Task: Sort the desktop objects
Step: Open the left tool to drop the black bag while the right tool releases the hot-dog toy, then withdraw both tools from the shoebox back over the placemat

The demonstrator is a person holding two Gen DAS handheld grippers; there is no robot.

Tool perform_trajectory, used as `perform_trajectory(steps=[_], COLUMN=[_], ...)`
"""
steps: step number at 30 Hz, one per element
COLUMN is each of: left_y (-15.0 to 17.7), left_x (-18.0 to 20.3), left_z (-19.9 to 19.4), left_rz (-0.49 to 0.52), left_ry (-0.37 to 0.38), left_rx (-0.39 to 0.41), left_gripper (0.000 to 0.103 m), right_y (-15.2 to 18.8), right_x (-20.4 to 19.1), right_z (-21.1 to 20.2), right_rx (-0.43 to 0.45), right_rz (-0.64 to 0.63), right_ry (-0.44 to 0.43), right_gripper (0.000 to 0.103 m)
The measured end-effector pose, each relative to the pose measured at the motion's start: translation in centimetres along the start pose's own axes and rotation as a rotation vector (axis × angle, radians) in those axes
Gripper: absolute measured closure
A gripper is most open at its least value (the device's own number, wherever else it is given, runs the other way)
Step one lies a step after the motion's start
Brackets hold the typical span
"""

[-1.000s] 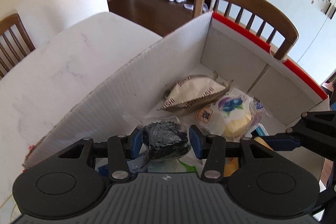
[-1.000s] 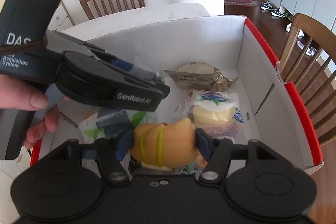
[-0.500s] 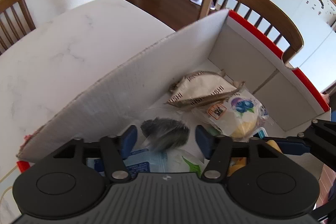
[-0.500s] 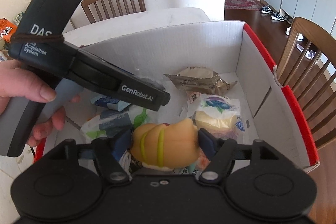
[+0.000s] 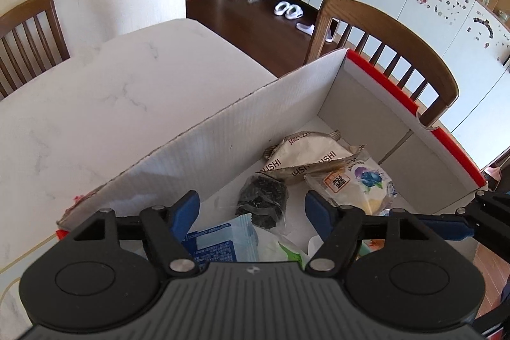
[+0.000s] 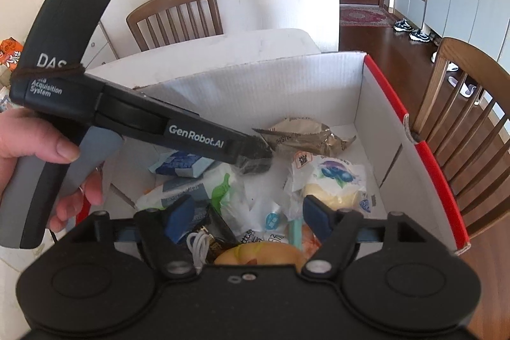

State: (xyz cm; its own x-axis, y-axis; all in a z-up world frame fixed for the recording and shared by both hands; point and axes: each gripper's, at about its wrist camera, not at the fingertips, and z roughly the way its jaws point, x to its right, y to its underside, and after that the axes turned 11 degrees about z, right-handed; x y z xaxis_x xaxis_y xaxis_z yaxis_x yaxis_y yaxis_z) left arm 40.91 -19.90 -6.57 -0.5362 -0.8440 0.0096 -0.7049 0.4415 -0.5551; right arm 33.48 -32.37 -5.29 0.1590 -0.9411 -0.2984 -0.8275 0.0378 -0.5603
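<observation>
A white cardboard box with a red rim [image 5: 280, 117] [image 6: 376, 104] stands on the table and holds snacks. A black bagged snack [image 5: 263, 196] lies on the box floor beside a sushi packet [image 5: 306, 155] [image 6: 302, 136] and a blueberry bread pack [image 5: 357, 184] [image 6: 334, 180]. My left gripper [image 5: 251, 209] is open and empty just above the black snack; it also shows in the right wrist view [image 6: 258, 148]. My right gripper [image 6: 245, 212] is open, and a yellow bun [image 6: 258, 254] lies in the box just under its body.
Blue and green-white packets [image 5: 220, 241] [image 6: 191, 177], a white cable [image 6: 197, 244] and other small items fill the box's near end. The white marble table [image 5: 95, 104] lies left of the box. Wooden chairs [image 5: 382, 53] [image 6: 178, 15] stand around it.
Both grippers have opened. The black snack dropped from my left gripper to the box floor. The yellow bun dropped from my right gripper. Both grippers have lifted and drawn back.
</observation>
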Motion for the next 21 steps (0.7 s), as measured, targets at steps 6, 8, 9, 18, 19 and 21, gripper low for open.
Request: perform_trajectory(steps=[6, 8, 9, 18, 19, 21], left_y=[0.6, 0.9, 1.1, 2.9, 3.2, 3.8], left_x=[-0.1, 0.2, 0.2, 0.2, 0.2, 0.3], left_z=[-1.9, -2.4, -2.8, -6.9, -7.3, -8.2], left_rz=[-0.022, -0.019, -0.018, -0.049, -0.048, -0.050], left_ry=[-0.001, 0.001, 0.001, -0.005, -0.006, -0.012], left_rx=[0.040, 0.053, 0.058, 0.123, 0.128, 0.137], left_gripper=[0.030, 0.030, 0.030, 0.030, 0.030, 0.030], right_y=[0.0, 0.1, 0.2, 0.7, 0.8, 1.0], right_x=[0.0, 0.1, 0.1, 0.2, 0.1, 0.0], right_z=[-1.1, -1.3, -1.5, -2.5, -2.7, -3.1], right_rx=[0.017, 0.020, 0.024, 0.043, 0.047, 0.056], right_rz=[0.011, 0.017, 0.020, 0.033, 0.033, 0.030], right_ry=[-0.001, 0.004, 0.004, 0.015, 0.014, 0.016], right_gripper=[0.027, 0.027, 0.027, 0.026, 0.026, 0.026])
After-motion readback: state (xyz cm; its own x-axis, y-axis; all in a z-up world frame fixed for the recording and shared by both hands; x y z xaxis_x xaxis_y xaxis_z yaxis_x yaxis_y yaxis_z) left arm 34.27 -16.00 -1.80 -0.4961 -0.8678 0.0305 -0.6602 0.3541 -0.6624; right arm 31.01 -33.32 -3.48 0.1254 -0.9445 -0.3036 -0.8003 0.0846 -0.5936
